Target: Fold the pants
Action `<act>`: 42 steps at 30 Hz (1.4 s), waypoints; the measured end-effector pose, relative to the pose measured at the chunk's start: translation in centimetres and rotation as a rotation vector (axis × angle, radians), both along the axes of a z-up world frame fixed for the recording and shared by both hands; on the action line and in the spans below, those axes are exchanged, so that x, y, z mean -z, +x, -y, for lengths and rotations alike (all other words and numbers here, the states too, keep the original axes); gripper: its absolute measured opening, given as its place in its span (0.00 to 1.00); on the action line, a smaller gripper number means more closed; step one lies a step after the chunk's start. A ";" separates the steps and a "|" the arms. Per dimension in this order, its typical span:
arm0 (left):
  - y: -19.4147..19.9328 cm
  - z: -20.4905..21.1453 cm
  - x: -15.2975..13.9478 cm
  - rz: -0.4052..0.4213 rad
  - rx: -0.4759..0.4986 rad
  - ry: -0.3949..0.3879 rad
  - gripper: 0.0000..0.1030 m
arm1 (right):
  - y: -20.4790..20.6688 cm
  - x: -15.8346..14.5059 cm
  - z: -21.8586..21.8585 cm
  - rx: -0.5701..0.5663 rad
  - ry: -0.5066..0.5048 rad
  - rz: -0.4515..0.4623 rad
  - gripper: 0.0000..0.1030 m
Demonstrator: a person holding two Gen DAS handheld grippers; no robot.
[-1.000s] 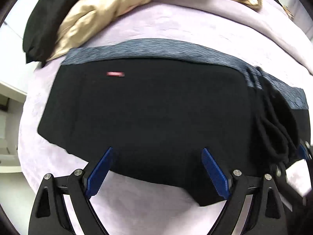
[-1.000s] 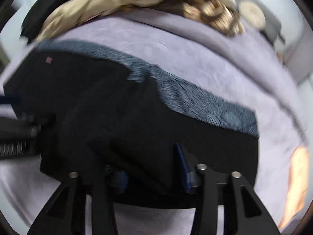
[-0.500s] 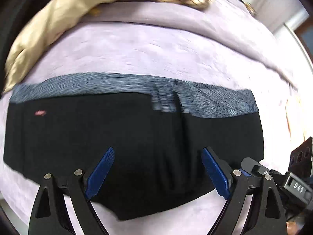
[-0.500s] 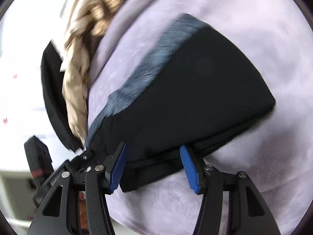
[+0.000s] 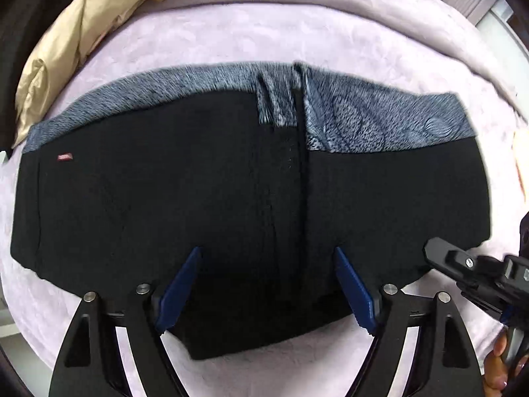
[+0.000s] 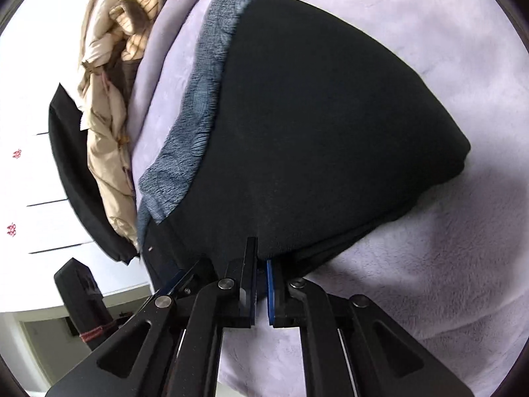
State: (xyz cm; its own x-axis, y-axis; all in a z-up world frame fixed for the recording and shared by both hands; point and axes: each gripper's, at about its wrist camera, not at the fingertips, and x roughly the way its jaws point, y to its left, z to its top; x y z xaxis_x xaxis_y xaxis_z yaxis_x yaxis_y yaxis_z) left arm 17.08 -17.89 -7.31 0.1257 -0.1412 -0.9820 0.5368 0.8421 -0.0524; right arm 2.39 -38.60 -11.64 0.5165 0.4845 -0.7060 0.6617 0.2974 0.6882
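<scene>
The black pants (image 5: pixel 215 198) with a blue-grey patterned band (image 5: pixel 380 122) along the far edge lie folded flat on the lilac blanket (image 5: pixel 231 36). My left gripper (image 5: pixel 264 284) is open, its blue pads spread over the pants' near edge. My right gripper (image 6: pixel 261 284) is shut on the near edge of the pants (image 6: pixel 314 115), at their right end; it also shows in the left wrist view (image 5: pixel 463 264) at the right.
A beige padded jacket (image 5: pixel 66 46) and a dark garment lie bunched at the blanket's far left; they show in the right wrist view (image 6: pixel 105 125) too. White drawers (image 6: pixel 29 172) stand beyond the bed's edge.
My right gripper swung round to the pants' right end and shut on their edge. My left gripper stayed open and moved right along the near edge.
</scene>
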 end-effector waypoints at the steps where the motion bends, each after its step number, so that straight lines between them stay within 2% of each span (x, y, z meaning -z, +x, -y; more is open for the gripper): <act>1: 0.1 -0.3 -1.0 0.029 0.012 -0.003 0.81 | 0.2 -1.0 0.1 -0.059 -0.013 0.011 0.16; 2: 0.1 -0.3 -1.8 0.055 0.022 0.000 0.81 | 0.4 -2.1 0.4 -0.105 -0.038 0.030 0.27; 5: 0.8 0.7 -4.9 0.152 0.058 -0.019 0.81 | 0.1 -6.3 3.1 -0.136 -0.221 0.130 0.44; 7: 1.5 2.4 -5.6 0.156 0.067 -0.052 0.81 | -0.1 -7.1 6.0 -0.079 -0.305 0.121 0.45; 8: 1.7 3.2 -5.8 0.155 0.072 -0.065 0.81 | 0.1 -6.7 7.9 -0.040 -0.320 0.095 0.45; 10: 2.0 5.7 -5.3 0.152 0.094 -0.078 0.81 | 0.8 -4.2 10.7 -0.005 -0.311 0.047 0.45; 12: 1.1 6.9 -4.3 0.148 0.122 -0.076 0.81 | 1.7 -0.8 12.0 -0.019 -0.252 -0.044 0.44; 13: 1.3 7.1 -3.3 0.146 0.134 -0.059 0.81 | 2.0 0.3 12.1 -0.034 -0.213 -0.057 0.30; 14: 1.0 8.0 -1.9 0.143 0.140 -0.028 0.81 | 2.3 1.0 11.8 -0.046 -0.204 -0.072 0.29; 17: 0.6 6.9 0.4 0.105 0.112 0.057 0.81 | 3.3 -0.2 10.3 -0.121 -0.265 -0.053 0.29; 19: 0.6 5.3 1.6 0.067 0.072 0.035 0.90 | 3.6 -0.4 9.7 -0.163 -0.313 -0.075 0.29; 20: 0.5 4.8 1.7 0.070 0.068 0.034 0.94 | 3.8 -0.4 9.5 -0.179 -0.335 -0.095 0.32; 22: 0.2 4.5 1.4 0.071 0.077 0.046 0.94 | 4.1 -0.8 9.2 -0.196 -0.371 -0.138 0.34; 25: -0.2 3.1 0.0 0.058 0.063 0.049 0.93 | 4.3 -2.9 7.8 -0.219 -0.448 -0.178 0.39; 27: -0.8 1.6 -0.9 0.063 0.062 0.062 0.93 | 3.4 -4.6 6.4 -0.250 -0.503 -0.188 0.52; 28: -1.1 0.8 -1.3 0.064 0.060 0.064 0.93 | 2.9 -5.3 5.8 -0.262 -0.508 -0.187 0.63; 29: -1.5 -0.3 -1.8 0.056 0.056 0.060 0.93 | 2.3 -6.0 4.8 -0.271 -0.507 -0.189 0.68; 33: -3.0 -4.0 -3.0 0.043 0.034 0.093 0.93 | 0.5 -7.5 1.0 -0.308 -0.486 -0.212 0.75; 36: -3.6 -7.0 -3.8 0.017 0.000 0.083 0.94 | -0.6 -8.2 -1.7 -0.335 -0.463 -0.225 0.77; 37: -3.7 -8.1 -4.1 0.008 -0.012 0.075 0.94 | -0.8 -8.4 -2.9 -0.345 -0.453 -0.230 0.77; 38: -3.9 -9.0 -4.4 0.006 -0.020 0.074 1.00 | -0.5 -8.5 -3.8 -0.350 -0.447 -0.235 0.77; 42: -4.5 -12.3 -5.3 0.010 -0.051 0.081 1.00 | 0.1 -9.1 -7.6 -0.381 -0.446 -0.235 0.86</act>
